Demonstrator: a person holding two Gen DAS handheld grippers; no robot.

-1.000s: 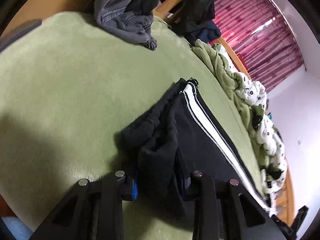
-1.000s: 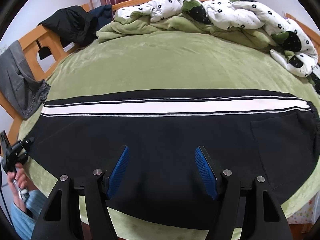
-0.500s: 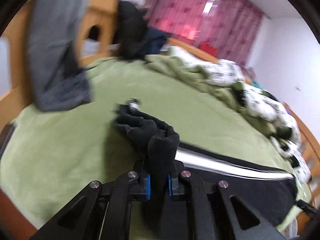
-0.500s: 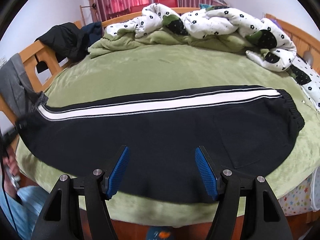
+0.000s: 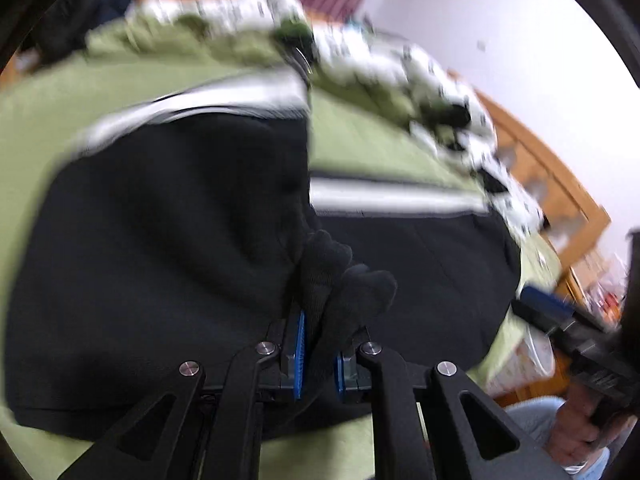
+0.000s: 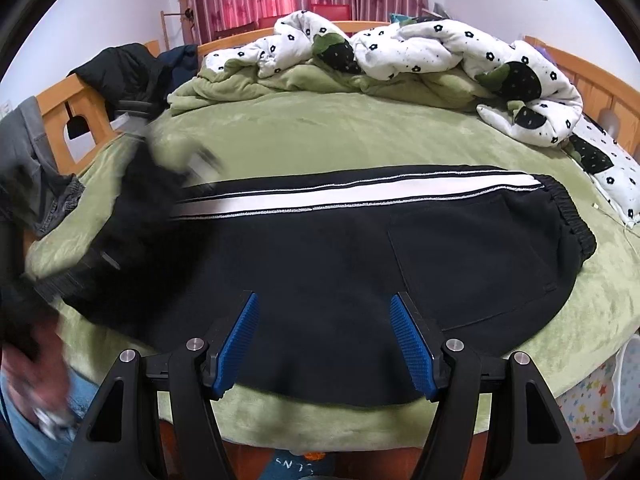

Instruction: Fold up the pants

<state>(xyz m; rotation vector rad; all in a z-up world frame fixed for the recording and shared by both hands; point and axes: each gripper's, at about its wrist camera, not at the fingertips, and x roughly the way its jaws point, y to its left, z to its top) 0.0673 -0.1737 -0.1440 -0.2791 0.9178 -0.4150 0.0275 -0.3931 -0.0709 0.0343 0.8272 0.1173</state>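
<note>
While the left-wrist view is heavily blurred, the left gripper is seen with its blue pads pressed together on a bunched fold of the black pants; the gripped leg end is raised and carried over the rest of the garment, its white side stripe lying above the lower stripe. Seen from the right wrist, the pants lie lengthwise across the green blanket, elastic waistband to the right, back pocket facing up; the left portion is smeared by motion. The right gripper hovers above the near edge of the pants, fingers spread wide, holding nothing. A white floral quilt is heaped at the far side; grey trousers hang over the wooden bed rail.
</note>
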